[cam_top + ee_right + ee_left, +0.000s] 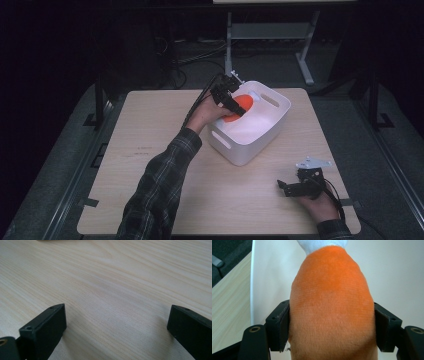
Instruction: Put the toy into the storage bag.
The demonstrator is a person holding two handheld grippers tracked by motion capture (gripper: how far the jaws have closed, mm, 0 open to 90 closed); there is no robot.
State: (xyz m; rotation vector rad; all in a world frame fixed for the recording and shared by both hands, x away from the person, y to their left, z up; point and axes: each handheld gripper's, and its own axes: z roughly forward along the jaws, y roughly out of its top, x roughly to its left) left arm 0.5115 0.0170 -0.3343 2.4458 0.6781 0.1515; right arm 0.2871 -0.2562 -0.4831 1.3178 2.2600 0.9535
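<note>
An orange plush toy (332, 300) with a white end (322, 244) sits between the pads of my left gripper (332, 325); both pads press on its sides. In the high view the left gripper (239, 111) reaches over the near-left rim of a white plastic bin (241, 154), holding the orange toy (245, 102) inside it above the bin floor. My right gripper (281, 187) lies low near the table's front right corner. Its jaws (115, 315) stand wide open over bare wood with nothing between them.
The white bin stands at an angle on the back middle of the light wooden table (150, 165) and has slot handles in its walls. Dark floor, cables and a metal stand (270, 35) lie beyond the table's far edge.
</note>
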